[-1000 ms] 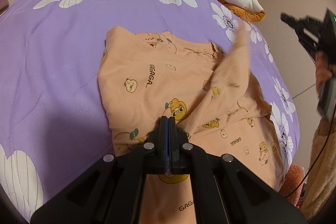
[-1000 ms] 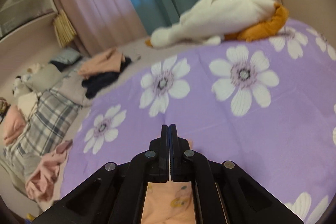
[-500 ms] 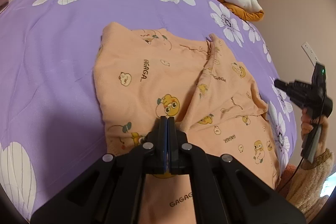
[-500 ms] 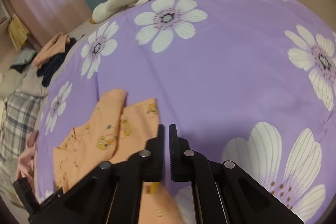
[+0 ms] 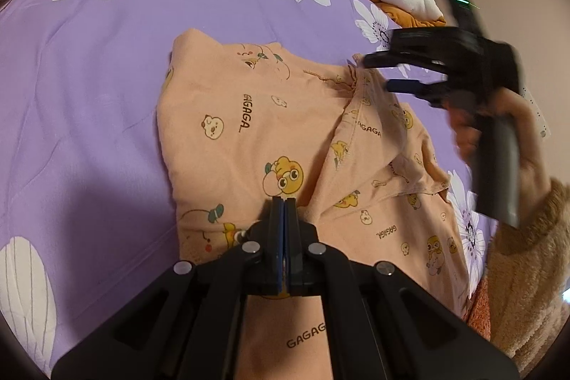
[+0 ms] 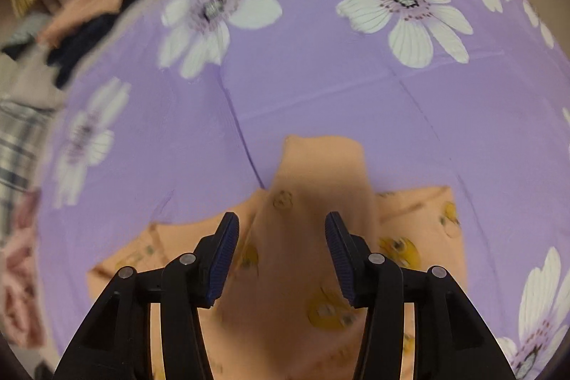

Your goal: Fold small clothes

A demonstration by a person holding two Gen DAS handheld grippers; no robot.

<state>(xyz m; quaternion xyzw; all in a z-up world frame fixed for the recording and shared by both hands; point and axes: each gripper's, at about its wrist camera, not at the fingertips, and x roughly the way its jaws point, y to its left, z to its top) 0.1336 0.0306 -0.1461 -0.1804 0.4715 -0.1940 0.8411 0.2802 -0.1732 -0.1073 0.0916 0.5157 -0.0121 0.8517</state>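
Left wrist: garment (image 5: 270, 130) edge, purple bedspread (image 5: 89, 77) beyond

Warm, dim indoor light; soft shadow pooling on the purple floral bedspread (image 5: 89, 77) lower left; motion-smeared right gripper (image 5: 377, 73); heavy fisheye bending, dark vignetted corners

Your right gripper (image 5: 402, 73) smears with motion in the left wrist view, its outline soft. The orange garment (image 6: 320, 273) blurs under its opening jaws, prints unreadable, and its near hem hides behind your left gripper (image 5: 284, 212). The clothes pile (image 6: 78, 24) is indistinct.
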